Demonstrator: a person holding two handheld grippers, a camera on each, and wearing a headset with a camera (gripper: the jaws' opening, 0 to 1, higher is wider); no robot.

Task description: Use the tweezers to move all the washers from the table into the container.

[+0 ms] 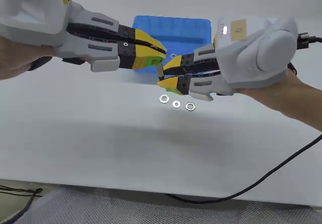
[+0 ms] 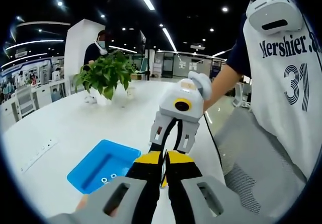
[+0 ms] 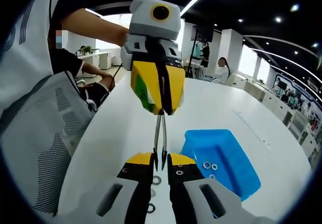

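Left hand-held gripper point(image 1: 162, 55) clamping tweezers point(image 3: 160, 138), washers point(image 1: 176, 103) below

A leafy potted plant point(image 2: 104, 74) — a black cable point(image 1: 271, 173) over the near edge — a grey mesh chair point(image 3: 58, 126).

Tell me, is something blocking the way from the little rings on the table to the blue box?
Nothing on the table sits between the washers and the blue container. The left gripper, holding the tweezers, and the right gripper hover over that gap.
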